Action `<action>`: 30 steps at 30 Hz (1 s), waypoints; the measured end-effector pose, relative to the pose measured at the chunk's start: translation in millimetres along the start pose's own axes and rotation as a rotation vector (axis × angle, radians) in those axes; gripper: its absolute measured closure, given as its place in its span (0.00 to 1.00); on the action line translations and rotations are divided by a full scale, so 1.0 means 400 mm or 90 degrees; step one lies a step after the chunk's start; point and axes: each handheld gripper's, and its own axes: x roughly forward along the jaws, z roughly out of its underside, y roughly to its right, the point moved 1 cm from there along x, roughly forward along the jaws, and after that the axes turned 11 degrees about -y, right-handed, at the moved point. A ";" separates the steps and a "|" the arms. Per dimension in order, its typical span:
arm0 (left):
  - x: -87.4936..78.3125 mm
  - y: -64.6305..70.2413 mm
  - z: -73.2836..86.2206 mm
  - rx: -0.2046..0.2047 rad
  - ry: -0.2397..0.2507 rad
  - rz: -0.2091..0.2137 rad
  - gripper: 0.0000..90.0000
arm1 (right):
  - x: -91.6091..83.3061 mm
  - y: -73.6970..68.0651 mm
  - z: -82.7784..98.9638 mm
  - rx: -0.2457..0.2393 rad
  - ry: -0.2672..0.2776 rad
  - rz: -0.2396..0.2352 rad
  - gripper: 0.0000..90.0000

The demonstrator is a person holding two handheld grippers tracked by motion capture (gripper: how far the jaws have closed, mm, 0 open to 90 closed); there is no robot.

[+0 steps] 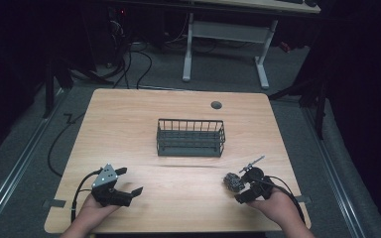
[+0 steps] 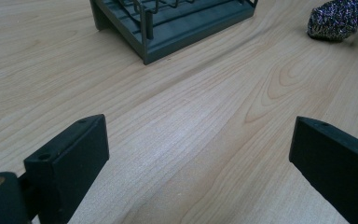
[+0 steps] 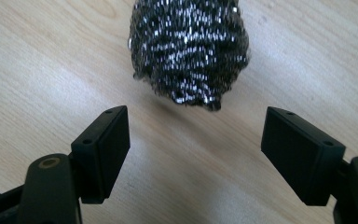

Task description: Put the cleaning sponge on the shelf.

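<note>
A shiny steel-wool scourer lies on the wooden table near the front right. My right gripper is just behind it, open, and the scourer sits ahead of the two pads without touching them. At the front left, my left gripper is open over bare wood with nothing between its jaws. A dark wire basket stands in the middle of the table. In the left gripper view the scourer appears far off at the upper right.
A round grey cable hole sits in the tabletop behind the basket. Beyond the far edge stand the white legs of another desk, with cables on the floor. Bare wood lies between the two grippers.
</note>
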 end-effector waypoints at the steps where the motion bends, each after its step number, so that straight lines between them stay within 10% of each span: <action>1: 0.000 0.000 0.000 0.000 0.000 0.000 0.06 | 0.000 0.000 -0.004 -0.002 0.000 0.002 0.26; 23: 0.002 0.000 -0.001 -0.001 -0.003 0.004 0.06 | -0.011 -0.018 -0.085 -0.026 -0.014 -0.012 0.21; 30: 0.000 -0.001 -0.001 -0.002 -0.001 0.001 0.06 | -0.018 -0.012 -0.097 -0.032 -0.005 -0.009 0.39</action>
